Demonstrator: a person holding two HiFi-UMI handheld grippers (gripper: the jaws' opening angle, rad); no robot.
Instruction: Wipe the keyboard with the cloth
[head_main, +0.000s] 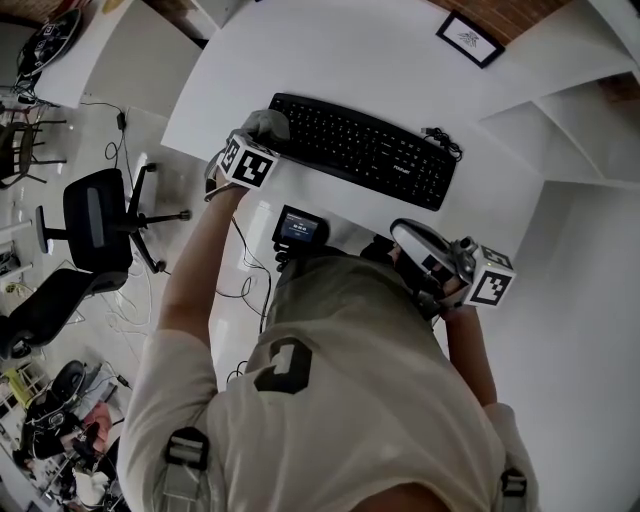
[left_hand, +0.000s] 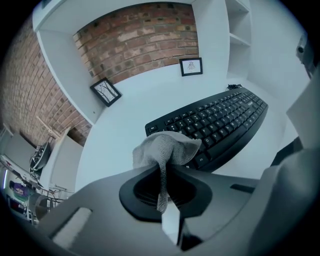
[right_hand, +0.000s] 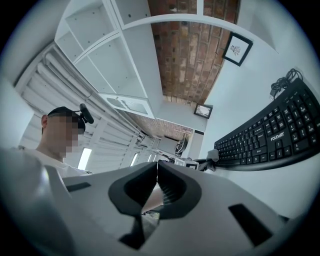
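There are 1 black keyboard (head_main: 365, 150), 1 grey cloth (left_hand: 165, 147) and 2 grippers: left gripper (left_hand: 163, 172), right gripper (right_hand: 157, 167). There are also 2 framed pictures (left_hand: 105, 92) and 2 office chairs (head_main: 98, 215).

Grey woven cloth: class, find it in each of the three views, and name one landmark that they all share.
Head view: grey woven cloth upper left of centre, at the black keyboard's left end.
Left gripper view: centre, pinched in the left gripper's jaws, before the keyboard's near corner.
Right gripper view: probably the small grey lump at the keyboard's far end.
Shared landmark: the black keyboard.
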